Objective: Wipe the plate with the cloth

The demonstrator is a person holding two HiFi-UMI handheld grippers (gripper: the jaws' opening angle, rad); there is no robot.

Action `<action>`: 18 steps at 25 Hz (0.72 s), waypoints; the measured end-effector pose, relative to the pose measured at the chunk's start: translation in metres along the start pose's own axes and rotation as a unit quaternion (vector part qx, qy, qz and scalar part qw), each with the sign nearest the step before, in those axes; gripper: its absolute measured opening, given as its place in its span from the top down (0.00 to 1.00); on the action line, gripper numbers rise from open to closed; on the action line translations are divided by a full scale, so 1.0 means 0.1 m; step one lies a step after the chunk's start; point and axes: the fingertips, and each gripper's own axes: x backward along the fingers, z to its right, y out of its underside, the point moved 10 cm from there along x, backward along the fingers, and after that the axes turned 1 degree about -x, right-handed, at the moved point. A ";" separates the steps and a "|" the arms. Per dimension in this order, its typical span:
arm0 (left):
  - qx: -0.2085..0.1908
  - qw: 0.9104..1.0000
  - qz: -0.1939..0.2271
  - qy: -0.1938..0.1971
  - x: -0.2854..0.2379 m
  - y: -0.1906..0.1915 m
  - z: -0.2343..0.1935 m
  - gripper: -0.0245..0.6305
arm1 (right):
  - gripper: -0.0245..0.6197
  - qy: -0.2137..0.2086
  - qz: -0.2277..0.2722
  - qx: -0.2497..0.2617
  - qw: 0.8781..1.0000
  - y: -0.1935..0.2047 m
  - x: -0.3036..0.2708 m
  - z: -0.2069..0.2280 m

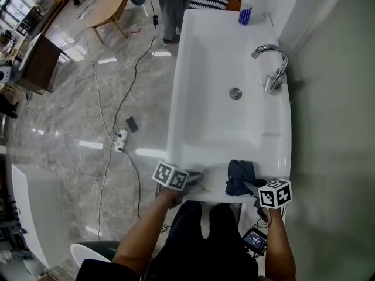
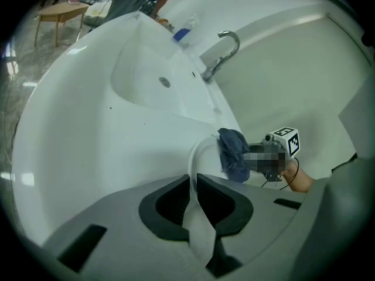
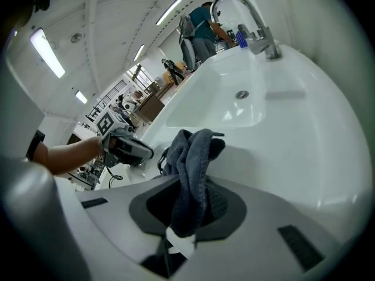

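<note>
1. White plate (image 1: 212, 179) sits at lower centre of the head view, on the near rim of the sink surface (image 1: 275, 151).
2. Grey left gripper (image 1: 196, 179), lower left of centre, has its jaws clamped on the plate's left rim. In the left gripper view the rim runs edge-on straight through the narrow gap between the pads.
3. Dark blue-grey cloth (image 1: 240, 176) is bunched on the right part of the plate and touches it.
4. Opposite, the right gripper (image 1: 251, 187) comes in from lower right with its jaws closed on the cloth. The right gripper view shows folds of fabric pinched between the pads and the rest spilling out ahead.
5. Beyond the plate is the basin (image 1: 205, 116), mid frame, with its drain (image 1: 235, 93) right of centre.
6. Chrome faucet (image 1: 272, 66) stands on the right edge of the surface, spout arching over the basin.
7. Blue spray bottle (image 1: 245, 7) is at the far end, top of frame.
8. Left half of the frame is glossy grey floor (image 1: 70, 122) with a black cable (image 1: 136, 69) trailing across it.
</note>
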 end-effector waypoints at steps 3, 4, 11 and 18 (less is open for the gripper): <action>0.000 1.000 0.000 0.000 0.00 -0.01 0.01 0.91 | 0.88 0.024 0.013 -0.006 1.000 0.05 0.22 0.11; -0.001 1.000 0.001 -0.001 0.00 -0.01 0.02 0.91 | 0.88 0.031 0.017 -0.007 0.999 0.07 0.28 0.14; -0.011 1.000 0.001 -0.008 -0.02 0.00 0.04 0.91 | 0.88 -0.021 0.152 -0.061 0.986 0.14 0.77 0.12; -0.035 0.999 -0.009 -0.012 -0.02 0.05 0.13 0.91 | 0.88 -0.040 0.218 -0.062 0.973 0.13 1.07 0.02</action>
